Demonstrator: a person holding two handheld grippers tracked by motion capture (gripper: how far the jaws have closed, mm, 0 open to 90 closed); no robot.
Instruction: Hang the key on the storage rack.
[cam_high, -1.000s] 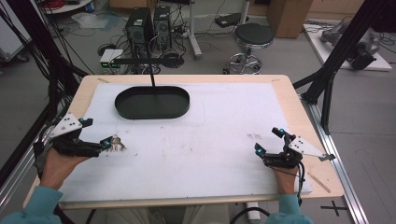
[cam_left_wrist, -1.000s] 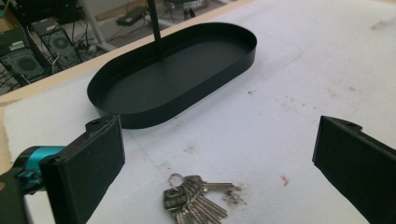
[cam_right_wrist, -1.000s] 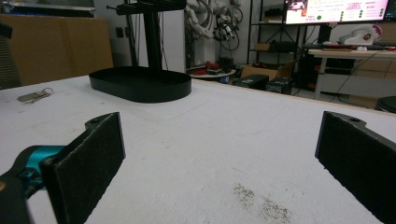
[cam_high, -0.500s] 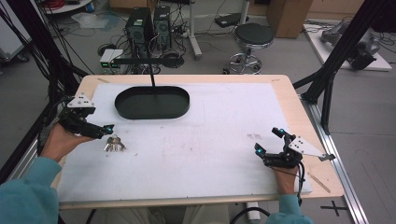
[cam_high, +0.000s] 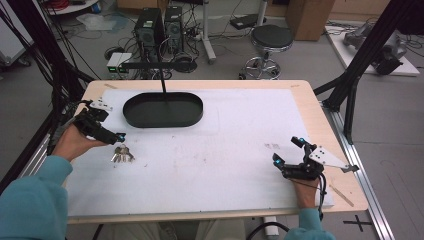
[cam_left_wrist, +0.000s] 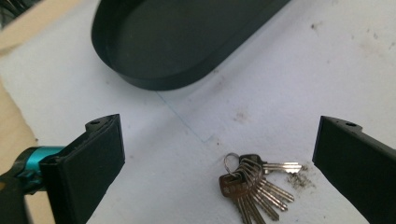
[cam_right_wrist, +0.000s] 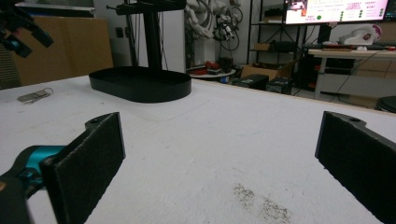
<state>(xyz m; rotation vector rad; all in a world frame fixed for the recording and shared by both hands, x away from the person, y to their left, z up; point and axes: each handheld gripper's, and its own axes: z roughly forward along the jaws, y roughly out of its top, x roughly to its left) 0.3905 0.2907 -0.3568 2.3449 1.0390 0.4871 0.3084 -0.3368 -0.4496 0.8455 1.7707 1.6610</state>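
several silver keys (cam_left_wrist: 254, 182) fanned flat on one ring, left tool (cam_left_wrist: 219, 158) gaping above.

In our left gripper view the black tray (cam_left_wrist: 154, 46) runs off the top edge, and the keys' (cam_left_wrist: 254, 182) lowest tips are cut off below.

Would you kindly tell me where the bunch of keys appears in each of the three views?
High view: bunch of keys at left, on the white mat below the left tongs.
Left gripper view: bottom centre, between the open jaws.
Right gripper view: far left, small.
Shared landmark: the black oval tray.
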